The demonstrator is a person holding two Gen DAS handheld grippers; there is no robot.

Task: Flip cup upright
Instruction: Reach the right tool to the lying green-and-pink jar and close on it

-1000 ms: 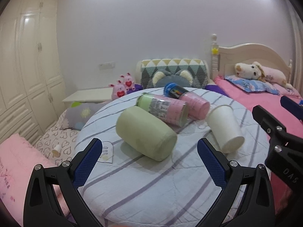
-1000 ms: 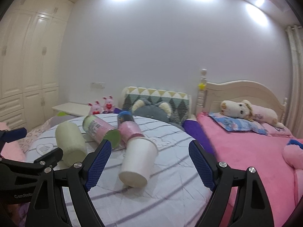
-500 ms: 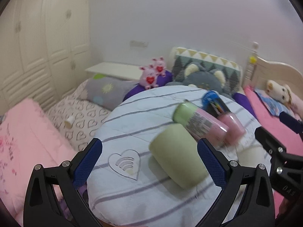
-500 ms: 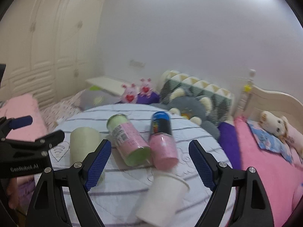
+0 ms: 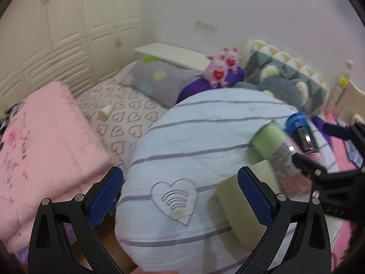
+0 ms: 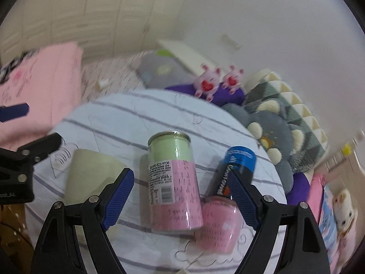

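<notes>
While both grippers, left [image 5: 180, 196] and right [image 6: 180, 196], gape empty, one green cup [image 6: 91, 178] and three cans [image 6: 173, 182] lie toppled.

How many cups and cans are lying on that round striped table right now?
3 show: a pale green cup on its side at left, a green-and-pink can in the middle, and a blue-topped pink can at right. A white cup may lie hidden below the view.

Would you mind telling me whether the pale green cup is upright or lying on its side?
On its side: the pale green cup lies lengthwise on the striped cloth.
</notes>
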